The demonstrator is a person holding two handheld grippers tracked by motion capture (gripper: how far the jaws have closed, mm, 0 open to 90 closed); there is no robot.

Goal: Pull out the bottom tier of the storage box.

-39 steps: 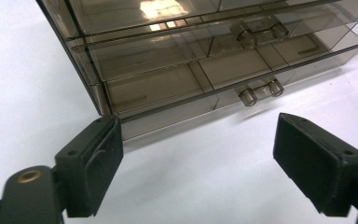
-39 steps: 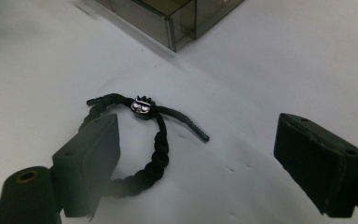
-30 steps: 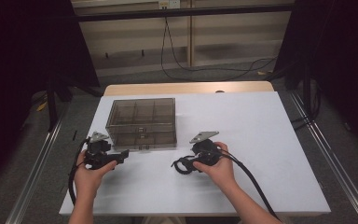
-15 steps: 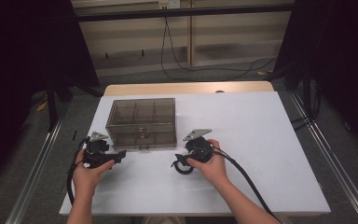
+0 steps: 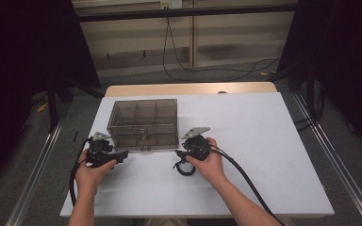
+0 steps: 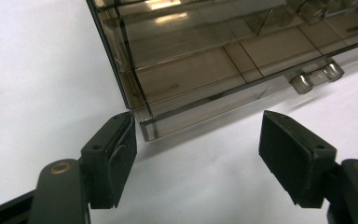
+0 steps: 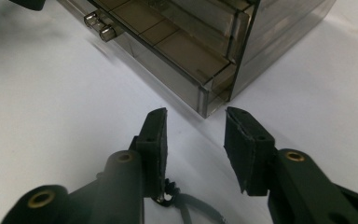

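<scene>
Sitting near the front left of the white tabletop, the smoky transparent plastic drawer box shows its lowest drawer slightly out. The left gripper and right gripper face its two front corners, jaws unclenched and empty though both pairs have just been narrowing. Squeezing both corners evenly should slide the drawer without skewing.

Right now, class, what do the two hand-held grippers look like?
Both are black. The left gripper has thick black padded fingers with brass-coloured pivots. The right gripper looks the same. Each carries a grey three-cornered plate and trails a black cable.
</scene>
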